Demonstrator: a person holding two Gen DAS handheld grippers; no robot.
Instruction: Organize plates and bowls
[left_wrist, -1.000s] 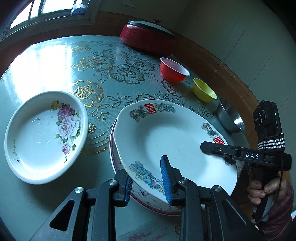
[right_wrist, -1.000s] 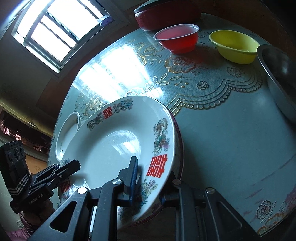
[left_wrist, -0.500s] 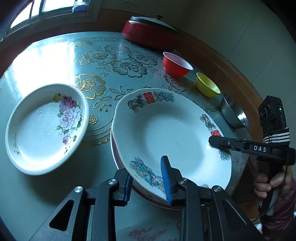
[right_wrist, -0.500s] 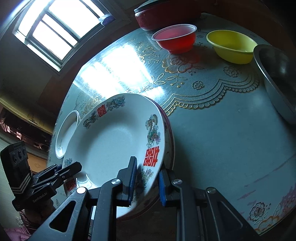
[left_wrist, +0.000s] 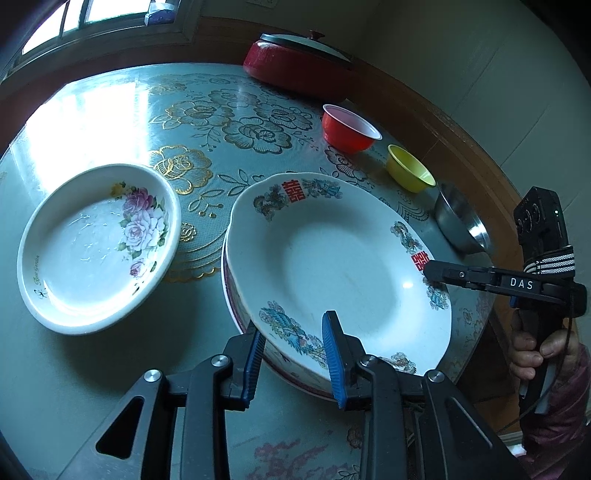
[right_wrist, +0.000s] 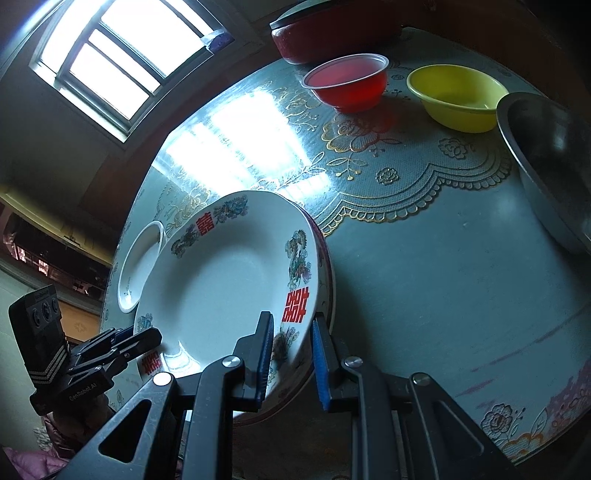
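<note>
A large white plate (left_wrist: 332, 266) with red characters and dragon prints lies on a second plate with a purple rim (left_wrist: 295, 382), near the table's front. My left gripper (left_wrist: 291, 321) is shut on its near rim, one blue pad above the rim and one below. At the opposite rim my right gripper (right_wrist: 292, 315) is likewise shut on the plate (right_wrist: 221, 280), and it shows in the left wrist view (left_wrist: 424, 266) too. A white plate with pink roses (left_wrist: 96, 243) sits alone to the left.
A red plastic bowl (left_wrist: 349, 127), a yellow bowl (left_wrist: 410, 170) and a steel bowl (left_wrist: 460, 221) stand in a row along the right edge. A red lidded pot (left_wrist: 295, 62) sits at the back. A person's hand (left_wrist: 539, 350) holds the right gripper's handle past the table edge.
The large plate has come down from a raised tilt and now lies flat on the purple-rimmed plate. Both grippers sank with it and kept hold of its rim.
</note>
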